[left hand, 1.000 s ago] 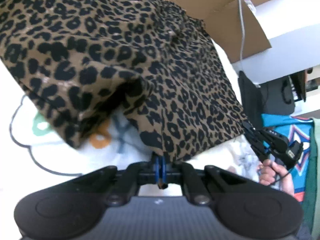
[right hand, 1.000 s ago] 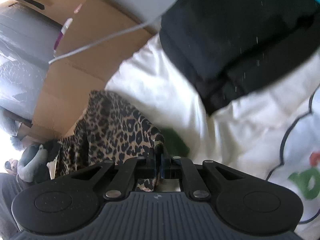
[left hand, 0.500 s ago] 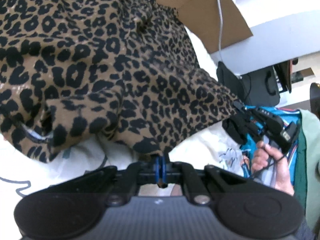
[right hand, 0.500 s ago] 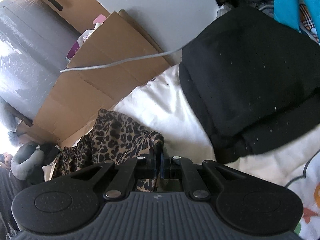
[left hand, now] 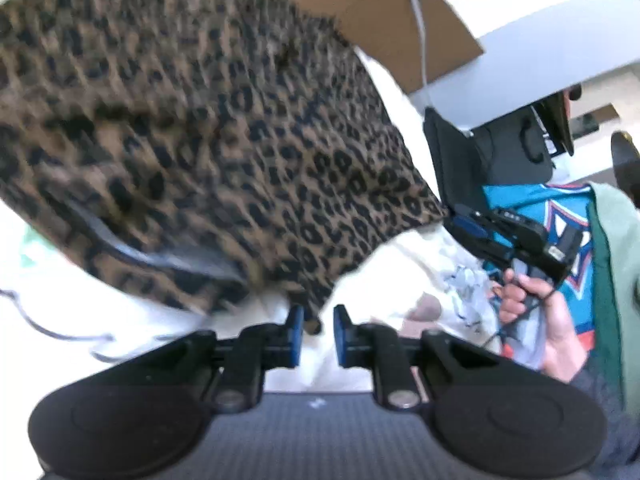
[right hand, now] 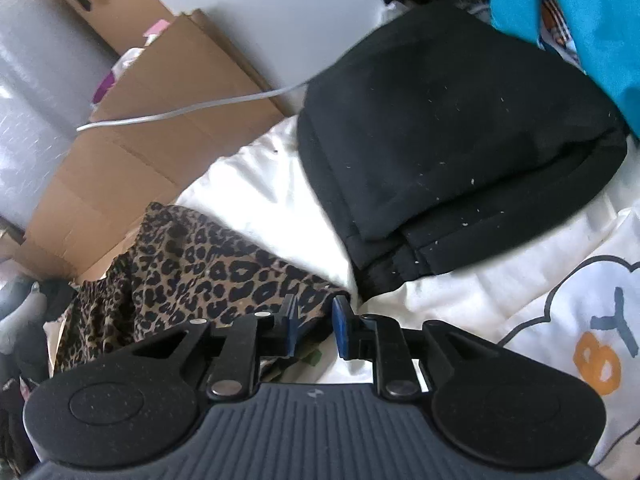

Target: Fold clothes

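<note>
Blue-padded fingers of the left gripper [left hand: 316,334] stand apart, a corner of the leopard-print garment [left hand: 224,152] hanging loose between them, blurred. Likewise the right gripper [right hand: 314,330] is parted, with the garment's edge lying slack between its pads on the white printed sheet [right hand: 520,304]. Beyond sits a folded black garment [right hand: 460,136], then a cardboard box [right hand: 160,120] crossed by a white cable [right hand: 192,110].

Leopard-print garment [left hand: 224,152], brown with black spots, loosely folded and rumpled on white bedding [right hand: 260,184].
</note>
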